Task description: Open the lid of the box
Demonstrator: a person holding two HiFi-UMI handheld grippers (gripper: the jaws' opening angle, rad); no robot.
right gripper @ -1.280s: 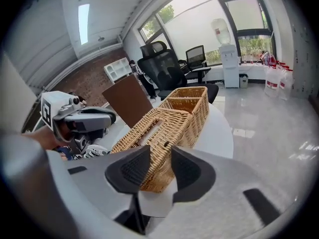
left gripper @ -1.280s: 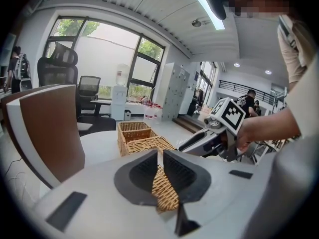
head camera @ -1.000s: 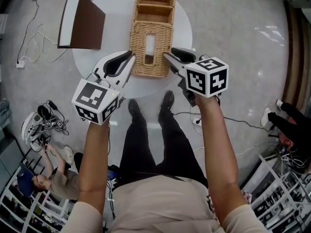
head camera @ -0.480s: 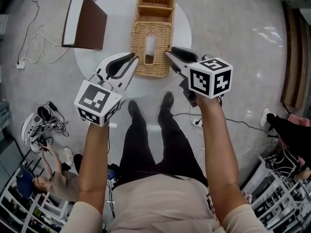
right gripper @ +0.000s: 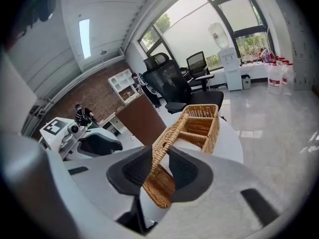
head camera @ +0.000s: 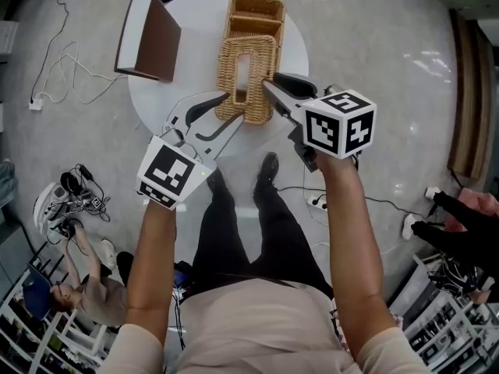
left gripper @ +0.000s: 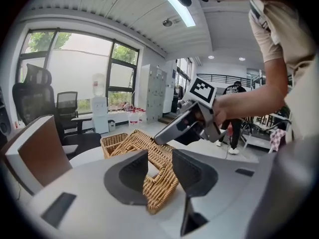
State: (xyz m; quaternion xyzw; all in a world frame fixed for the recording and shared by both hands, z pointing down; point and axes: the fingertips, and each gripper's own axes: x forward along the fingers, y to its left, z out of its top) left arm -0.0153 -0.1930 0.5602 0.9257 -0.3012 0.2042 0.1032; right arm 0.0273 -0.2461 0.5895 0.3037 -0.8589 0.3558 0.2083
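A person's 2 hand-held grippers work a slotted, woven wicker lid [head camera: 261,65] on a rectangular wicker box [head camera: 256,15] that sits mid-way across a round white table [head camera: 156,92]. The lid's long axis runs straight away from the person, in line with the box, and its far end meets the box's 2 open compartments. Its near end appears lifted and hangs close above the table's near rim.

The right gripper [head camera: 270,82] has the hold. Its jaws have just been closing, and its pads now pinch the thin right-hand long edge of the lid towards the near end, as the right gripper view shows. The left gripper [head camera: 232,106] comes in from the left at the near left corner. Its jaws have just been opening and stand apart, with the lid's corner between them but not pressed by both pads.

The lift therefore looks likely to turn on the right gripper alone, swinging the near end up and away about the far end. Nothing stands over the box, so there is room above. A brown-faced, white-edged upright panel [head camera: 152,41] stands well apart at the table's far left. The open compartments lie just beyond the lid's far end, where it would fold back.
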